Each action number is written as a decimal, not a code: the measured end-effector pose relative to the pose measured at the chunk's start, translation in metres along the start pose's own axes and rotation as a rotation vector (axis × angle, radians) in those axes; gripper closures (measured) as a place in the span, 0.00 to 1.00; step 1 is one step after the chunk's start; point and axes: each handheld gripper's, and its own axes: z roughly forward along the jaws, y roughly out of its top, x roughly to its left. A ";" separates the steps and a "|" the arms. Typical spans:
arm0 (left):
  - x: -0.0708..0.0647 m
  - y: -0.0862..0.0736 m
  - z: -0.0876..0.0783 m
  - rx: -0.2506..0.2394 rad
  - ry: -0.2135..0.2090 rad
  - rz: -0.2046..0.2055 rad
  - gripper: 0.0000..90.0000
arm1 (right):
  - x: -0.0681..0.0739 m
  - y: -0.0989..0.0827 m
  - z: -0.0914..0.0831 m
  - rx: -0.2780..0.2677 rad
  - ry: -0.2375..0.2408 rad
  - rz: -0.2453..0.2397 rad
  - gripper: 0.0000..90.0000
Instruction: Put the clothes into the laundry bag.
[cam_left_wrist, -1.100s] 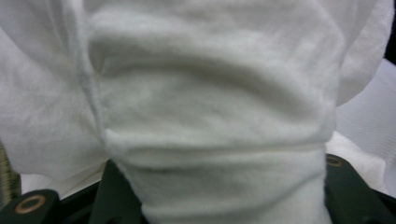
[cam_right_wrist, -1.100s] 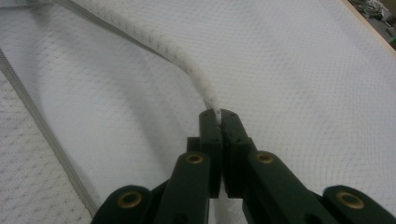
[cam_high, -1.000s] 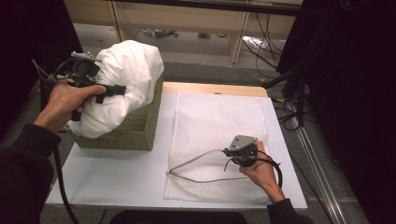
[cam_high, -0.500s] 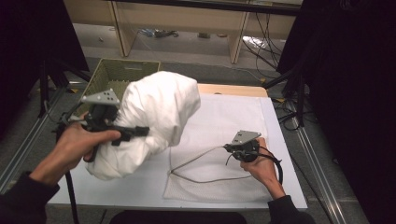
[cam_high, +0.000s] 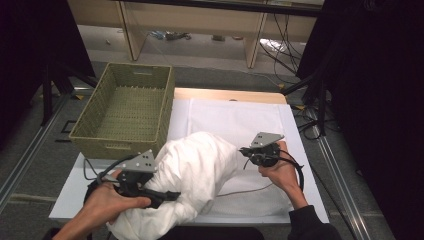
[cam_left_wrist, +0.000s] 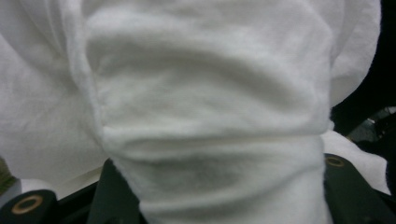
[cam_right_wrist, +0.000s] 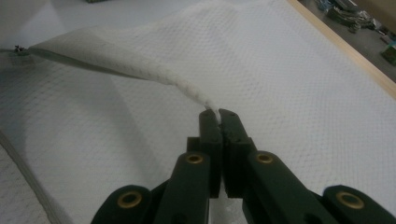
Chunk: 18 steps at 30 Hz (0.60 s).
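Note:
A plump white pillow (cam_high: 195, 175) lies at the table's front, its right end resting on a flat white pillowcase (cam_high: 235, 120). My left gripper (cam_high: 172, 196) is shut on the pillow's near left part, and the fabric (cam_left_wrist: 205, 116) bulges between the two black jaws. My right gripper (cam_high: 246, 150) sits just right of the pillow. It is shut on the pillowcase's top layer (cam_right_wrist: 140, 70) and holds that edge a little above the layer beneath, so the mouth gapes toward the pillow. The pinch shows at the fingertips of the right gripper (cam_right_wrist: 218, 114).
An empty green woven basket (cam_high: 125, 107) stands at the table's far left. The white table (cam_high: 70, 200) has a wooden strip (cam_high: 225, 95) along its far edge. Beyond it are shelves and cables on the floor. Dark drapes hang on both sides.
My left gripper has carried the pillow from above the basket rightward and down onto the table, up against the pillowcase. The basket now stands uncovered. The right hand has kept still.

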 end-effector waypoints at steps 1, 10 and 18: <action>-0.002 -0.001 0.004 0.006 -0.006 0.006 0.53 | 0.000 0.001 -0.001 -0.005 -0.004 -0.001 1.00; -0.007 -0.006 0.047 0.035 -0.062 0.024 0.53 | -0.005 0.011 -0.009 -0.040 -0.007 -0.013 1.00; -0.015 0.006 0.090 0.083 -0.143 0.085 0.52 | -0.004 0.022 -0.022 -0.083 -0.020 -0.022 1.00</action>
